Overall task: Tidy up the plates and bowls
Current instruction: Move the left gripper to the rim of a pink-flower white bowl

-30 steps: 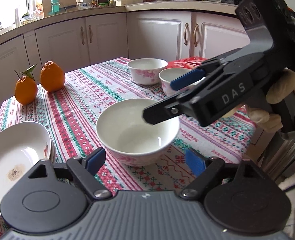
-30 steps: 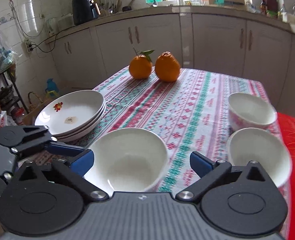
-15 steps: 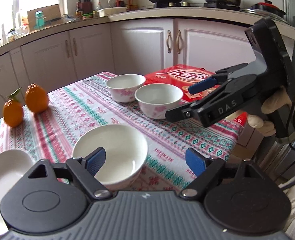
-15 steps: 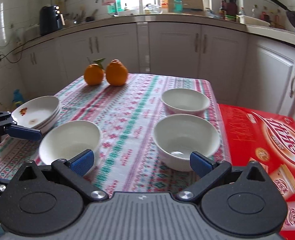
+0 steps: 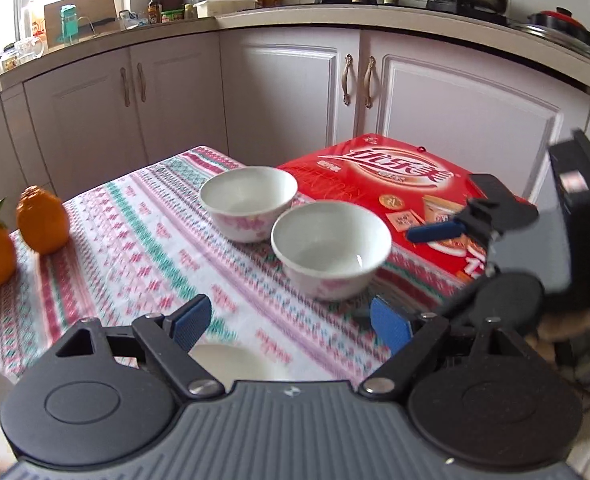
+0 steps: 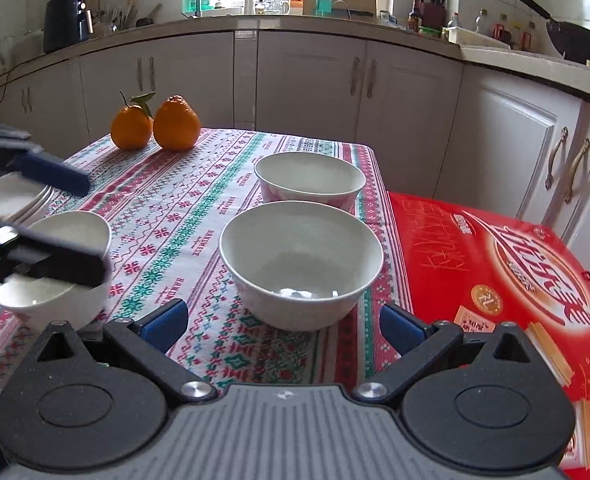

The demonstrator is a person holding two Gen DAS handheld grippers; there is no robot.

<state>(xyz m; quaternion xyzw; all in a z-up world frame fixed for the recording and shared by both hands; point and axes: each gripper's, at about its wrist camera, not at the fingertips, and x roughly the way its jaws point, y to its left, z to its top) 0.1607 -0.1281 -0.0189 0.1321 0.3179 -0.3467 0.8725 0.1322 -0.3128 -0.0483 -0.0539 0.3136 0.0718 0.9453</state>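
one bowl (image 6: 301, 264) just ahead of open right gripper (image 6: 283, 320).

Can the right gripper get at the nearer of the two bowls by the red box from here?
Probably yes. The right gripper is open, and the nearer bowl sits straight ahead between its fingers with nothing in between. The farther bowl stands just behind it.

Two bowls before me — nearer bowl (image 6: 301, 264), farther bowl (image 6: 309, 178) behind; carton (image 6: 495, 280) right, oranges (image 6: 155, 124) far left.
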